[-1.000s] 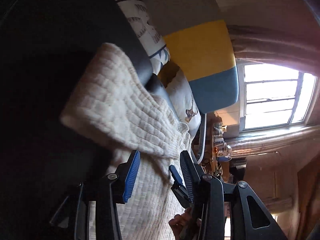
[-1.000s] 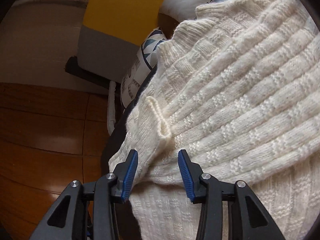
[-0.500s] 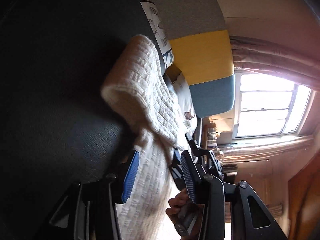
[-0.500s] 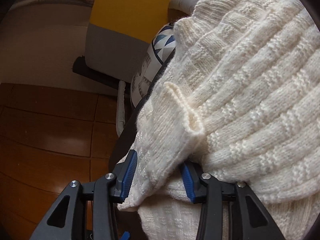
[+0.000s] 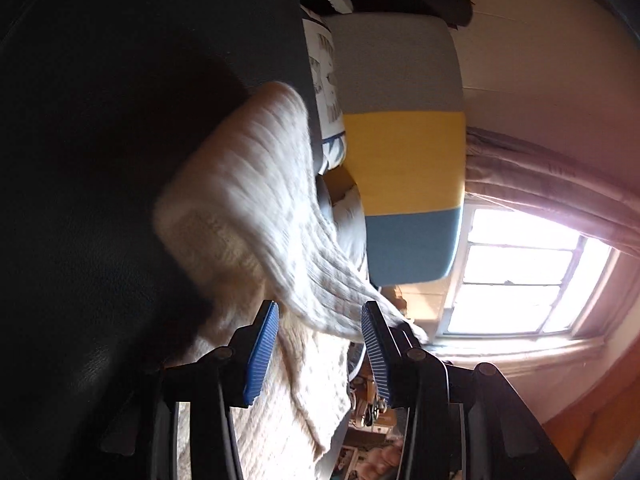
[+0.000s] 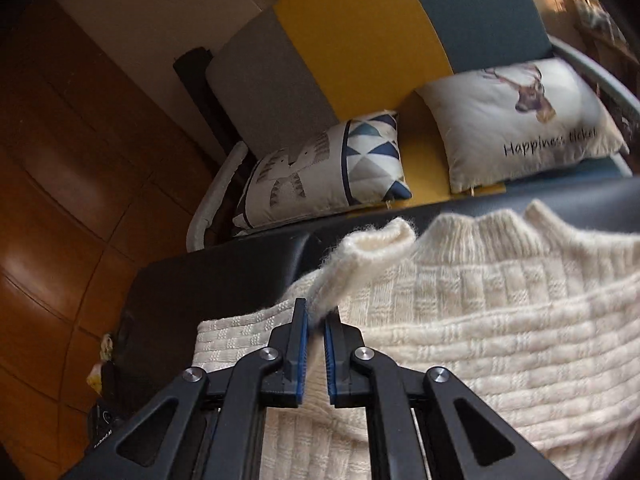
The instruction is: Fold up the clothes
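Room: wood floor (image 6: 60,208) at nine o'clock, bright window (image 5: 524,276) at three o'clock.
Sofa (image 6: 360,52): grey, yellow, blue panels; two printed cushions (image 6: 516,120) at twelve o'clock.
Surface: dark padded top (image 6: 224,280).
Sweater (image 6: 480,320): cream knit spread on it.
Right gripper (image 6: 316,316): clamped on the sleeve cuff (image 6: 372,248).
Left gripper (image 5: 320,320): fingers apart around the knit.

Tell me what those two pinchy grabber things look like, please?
Both look alike. The left gripper and the right gripper are made of black plastic bars joined by round silver bolts. Each has two flat fingers lined with bright blue ribbed pads. No cables, labels or sleeves show on them.
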Demonstrator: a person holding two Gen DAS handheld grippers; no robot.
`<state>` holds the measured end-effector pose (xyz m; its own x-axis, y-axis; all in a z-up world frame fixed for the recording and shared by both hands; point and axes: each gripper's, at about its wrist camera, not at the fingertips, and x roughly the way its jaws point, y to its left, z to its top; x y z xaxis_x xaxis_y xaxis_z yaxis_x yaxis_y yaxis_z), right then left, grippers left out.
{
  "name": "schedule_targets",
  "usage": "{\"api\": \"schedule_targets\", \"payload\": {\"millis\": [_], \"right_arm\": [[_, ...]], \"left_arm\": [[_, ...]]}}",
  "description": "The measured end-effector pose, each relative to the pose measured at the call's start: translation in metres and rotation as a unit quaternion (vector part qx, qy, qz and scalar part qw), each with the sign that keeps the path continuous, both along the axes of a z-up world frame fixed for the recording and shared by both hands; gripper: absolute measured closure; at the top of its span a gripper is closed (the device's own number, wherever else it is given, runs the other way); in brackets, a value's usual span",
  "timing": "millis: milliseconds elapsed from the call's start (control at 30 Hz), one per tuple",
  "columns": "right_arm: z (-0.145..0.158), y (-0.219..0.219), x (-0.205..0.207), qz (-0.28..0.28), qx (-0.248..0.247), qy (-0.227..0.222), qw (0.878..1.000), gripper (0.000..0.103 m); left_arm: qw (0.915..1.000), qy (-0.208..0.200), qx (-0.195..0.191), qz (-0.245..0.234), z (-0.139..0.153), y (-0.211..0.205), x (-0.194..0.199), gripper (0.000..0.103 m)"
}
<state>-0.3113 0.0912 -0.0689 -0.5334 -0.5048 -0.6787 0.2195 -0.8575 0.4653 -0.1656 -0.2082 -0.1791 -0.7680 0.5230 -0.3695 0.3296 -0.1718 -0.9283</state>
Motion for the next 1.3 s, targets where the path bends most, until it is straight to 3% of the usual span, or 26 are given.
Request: {"api": "schedule_targets", "payload": {"millis": [233, 433, 533, 667, 800, 933, 1033, 1100, 1133, 1167, 1233, 1300], "right_arm": [[-0.002, 0.087, 0.019, -0.067, 0.018, 0.008, 0.998, 0.097], [-0.063, 0.161, 0.031, -0.147, 0.003, -0.059, 0.987, 0.097], [-0.093, 0.182, 0.039, -0.164, -0.022, -0.089, 0.982, 0.097], [-0.101, 0.194, 0.050, -0.165, -0.056, -0.081, 0.981, 0.097], [-0.081, 0.195, 0.061, -0.154, -0.041, -0.038, 0.987, 0.097], [-0.095, 0.208, 0.064, -0.174, -0.022, -0.066, 0.982, 0.097], [-0.110, 0.223, 0.070, -0.188, -0.070, -0.080, 0.976, 0.098], [-0.121, 0.238, 0.074, -0.194, -0.189, -0.086, 0.959, 0.093], [-0.127, 0.246, 0.077, -0.208, -0.240, -0.088, 0.944, 0.088], [-0.132, 0.252, 0.078, -0.221, -0.276, -0.091, 0.931, 0.076], [-0.142, 0.259, 0.079, -0.243, -0.324, -0.100, 0.909, 0.076], [-0.144, 0.258, 0.078, -0.255, -0.334, -0.098, 0.902, 0.076]], "left_arm": [[0.9989, -0.027, -0.039, -0.002, -0.004, 0.014, -0.018, 0.056], [0.9961, -0.051, -0.072, -0.005, -0.008, 0.026, -0.034, 0.055], [0.9943, -0.061, -0.088, -0.007, -0.009, 0.031, -0.041, 0.055], [0.9892, -0.058, -0.132, -0.027, 0.000, 0.034, -0.045, 0.055], [0.9803, -0.050, -0.186, -0.045, 0.009, 0.041, -0.048, 0.057], [0.9691, -0.051, -0.229, -0.075, 0.011, 0.048, -0.052, 0.057], [0.9730, -0.048, -0.212, -0.078, 0.008, 0.045, -0.046, 0.057], [0.9805, -0.049, -0.176, -0.073, -0.002, 0.037, -0.041, 0.057], [0.9833, -0.050, -0.160, -0.071, -0.005, 0.034, -0.039, 0.057], [0.9845, -0.050, -0.152, -0.071, -0.006, 0.034, -0.038, 0.057], [0.9852, -0.052, -0.146, -0.073, -0.005, 0.034, -0.035, 0.057], [0.9851, -0.053, -0.146, -0.073, -0.006, 0.035, -0.035, 0.057]]}}
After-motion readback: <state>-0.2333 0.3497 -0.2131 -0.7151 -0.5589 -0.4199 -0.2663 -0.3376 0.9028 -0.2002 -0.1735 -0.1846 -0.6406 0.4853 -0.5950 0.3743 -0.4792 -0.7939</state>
